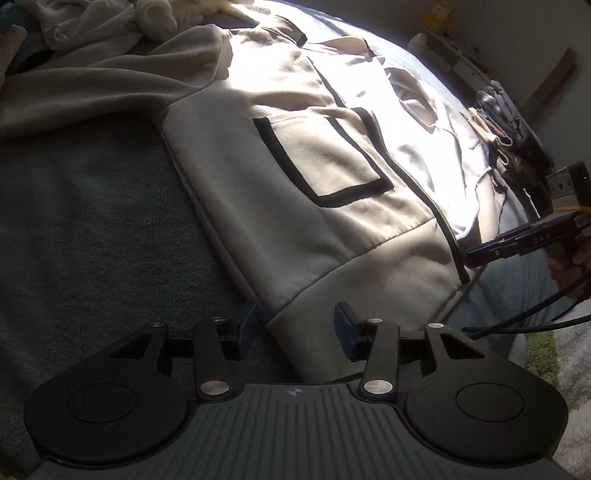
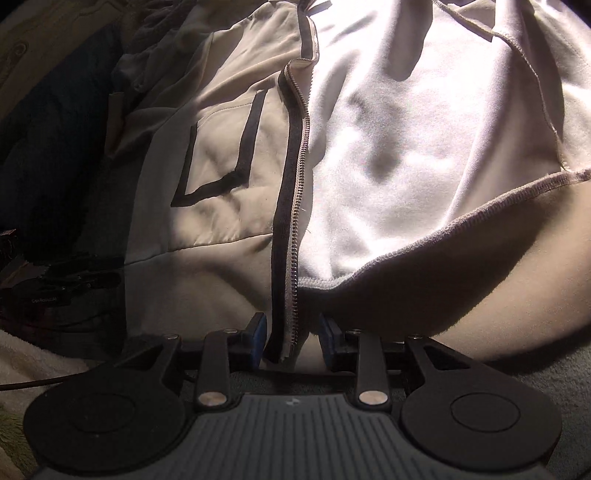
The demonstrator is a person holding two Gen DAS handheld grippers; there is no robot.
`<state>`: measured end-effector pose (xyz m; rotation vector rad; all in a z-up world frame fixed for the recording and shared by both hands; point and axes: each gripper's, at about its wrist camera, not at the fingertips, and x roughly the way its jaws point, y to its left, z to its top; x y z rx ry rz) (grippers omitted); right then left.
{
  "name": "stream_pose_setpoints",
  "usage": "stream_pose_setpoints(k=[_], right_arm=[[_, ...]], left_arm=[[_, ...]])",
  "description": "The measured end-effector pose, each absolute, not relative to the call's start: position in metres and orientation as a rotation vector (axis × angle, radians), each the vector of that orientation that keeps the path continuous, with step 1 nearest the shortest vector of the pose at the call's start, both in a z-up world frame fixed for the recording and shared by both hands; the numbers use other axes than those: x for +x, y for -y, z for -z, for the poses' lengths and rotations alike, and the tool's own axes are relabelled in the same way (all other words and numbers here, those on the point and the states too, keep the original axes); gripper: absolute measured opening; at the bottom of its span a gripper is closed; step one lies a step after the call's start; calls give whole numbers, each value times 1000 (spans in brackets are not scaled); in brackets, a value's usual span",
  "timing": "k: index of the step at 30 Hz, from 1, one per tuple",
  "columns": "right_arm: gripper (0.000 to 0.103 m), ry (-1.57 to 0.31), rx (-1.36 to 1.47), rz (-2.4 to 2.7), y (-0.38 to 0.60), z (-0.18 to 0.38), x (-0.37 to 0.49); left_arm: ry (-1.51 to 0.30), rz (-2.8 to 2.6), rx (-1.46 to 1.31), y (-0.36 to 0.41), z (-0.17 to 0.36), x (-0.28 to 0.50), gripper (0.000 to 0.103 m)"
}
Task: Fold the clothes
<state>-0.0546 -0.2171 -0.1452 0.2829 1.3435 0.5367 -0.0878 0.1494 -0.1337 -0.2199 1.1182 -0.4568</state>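
Note:
A beige zip jacket (image 1: 295,155) with a black-trimmed pocket (image 1: 325,158) lies spread flat on a grey-blue blanket (image 1: 92,221). Its front is open, so the white lining (image 2: 388,147) shows. My left gripper (image 1: 298,325) stands open at the jacket's lower left hem corner (image 1: 295,314), and the cloth lies between its blue pads without being pinched. My right gripper (image 2: 293,334) is open astride the bottom end of the zipper edge (image 2: 286,295), with a gap on both sides. The left wrist view also shows the right gripper (image 1: 471,256) at the hem, with a hand (image 1: 569,269) behind it.
A heap of pale clothes (image 1: 92,26) lies at the far left of the bed. Dark folded items (image 1: 517,122) sit at the far right. Black cables (image 1: 517,325) trail from the right gripper over a green fuzzy rug (image 1: 543,354).

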Motion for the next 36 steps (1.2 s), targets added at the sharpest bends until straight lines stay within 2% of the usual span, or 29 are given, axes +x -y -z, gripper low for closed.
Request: stream_pose_setpoints(k=[7, 8, 10, 13, 15, 18, 31, 34, 35, 36], right_arm=[[31, -1335, 398, -530, 217, 157, -52], [29, -1334, 386, -533, 214, 157, -53], [16, -1327, 330, -539, 206, 156, -56], [12, -1303, 234, -545, 194, 152, -60], [10, -1292, 196, -548, 189, 147, -62], [8, -1291, 194, -549, 189, 139, -63], [10, -1281, 21, -521, 172, 146, -60], [25, -1288, -13, -521, 173, 138, -58], [35, -1285, -34, -517, 175, 133, -57], [37, -1263, -55, -512, 177, 125, -56]], left_arm=[[-1283, 407, -431, -156, 166, -94, 43], [-1297, 408, -443, -154, 169, -94, 40], [-1334, 409, -469, -151, 175, -95, 32], [-1361, 405, -476, -145, 180, -96, 21], [-1362, 412, -475, -144, 179, -96, 9], [-1356, 440, -468, -143, 174, -98, 3], [-1353, 495, -397, -138, 180, -96, 3], [-1340, 495, -402, -141, 177, -98, 8], [-1336, 495, -403, -143, 176, -98, 13], [-1331, 497, -396, -146, 173, -99, 20]])
